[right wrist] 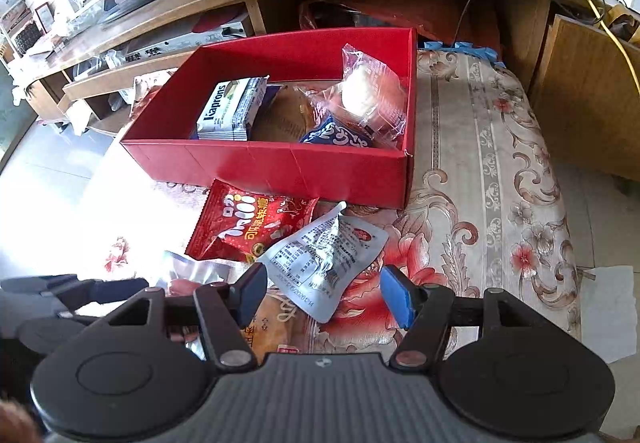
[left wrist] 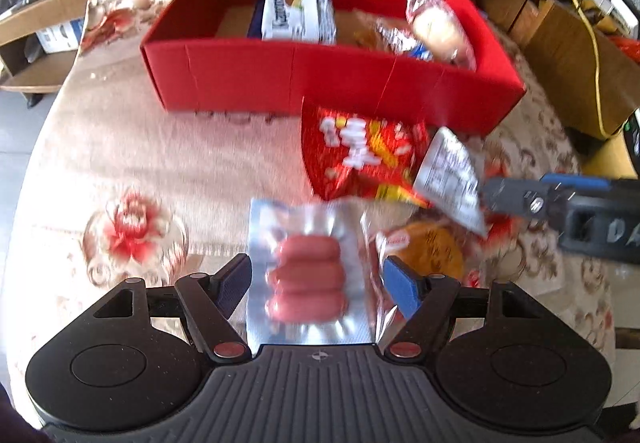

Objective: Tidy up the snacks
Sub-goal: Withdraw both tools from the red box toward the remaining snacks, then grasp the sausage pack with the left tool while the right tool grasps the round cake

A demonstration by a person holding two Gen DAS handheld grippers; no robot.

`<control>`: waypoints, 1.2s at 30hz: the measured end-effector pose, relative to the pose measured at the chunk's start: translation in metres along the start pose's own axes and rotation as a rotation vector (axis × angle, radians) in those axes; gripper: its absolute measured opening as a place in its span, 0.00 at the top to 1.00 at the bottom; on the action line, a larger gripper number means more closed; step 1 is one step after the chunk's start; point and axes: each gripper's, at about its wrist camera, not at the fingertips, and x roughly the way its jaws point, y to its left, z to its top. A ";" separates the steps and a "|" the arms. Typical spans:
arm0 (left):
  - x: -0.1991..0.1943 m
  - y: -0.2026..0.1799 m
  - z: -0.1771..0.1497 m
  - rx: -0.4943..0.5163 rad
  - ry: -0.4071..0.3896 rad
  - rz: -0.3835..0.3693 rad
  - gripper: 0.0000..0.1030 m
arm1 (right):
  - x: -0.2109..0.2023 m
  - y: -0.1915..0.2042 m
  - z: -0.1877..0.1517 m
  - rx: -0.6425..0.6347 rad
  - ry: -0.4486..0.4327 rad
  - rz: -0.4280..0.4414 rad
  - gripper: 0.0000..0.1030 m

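Seeing my left claw (left wrist: 316, 277) open, straddling the silver vacuum-sealed pack of pink sausages (left wrist: 306, 277), pads not pressing it. Right claw (right wrist: 324, 293) open above the grey printed foil pouch (right wrist: 320, 259). Both packs lie on the floral-cloth bench (right wrist: 500, 203), near the red cardboard box (right wrist: 280, 167).

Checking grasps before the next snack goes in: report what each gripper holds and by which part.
Nothing is held. The left gripper stands open around the sausage pack, pads clear. The right gripper stands open over the grey pouch.
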 end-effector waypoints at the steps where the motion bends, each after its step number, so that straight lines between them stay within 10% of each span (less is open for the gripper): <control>1: 0.001 0.000 -0.001 0.001 0.004 0.004 0.24 | 0.000 0.000 0.000 0.000 0.000 0.003 0.40; 11: 0.013 0.004 -0.006 0.007 0.025 0.025 0.11 | -0.002 -0.004 -0.001 0.004 0.002 0.012 0.38; 20: -0.001 0.019 -0.016 -0.023 0.017 0.004 0.28 | 0.002 0.000 -0.004 -0.013 0.022 0.011 0.38; 36: -0.020 0.044 -0.037 -0.084 0.050 -0.041 0.28 | 0.024 0.041 -0.031 -0.103 0.124 0.072 0.34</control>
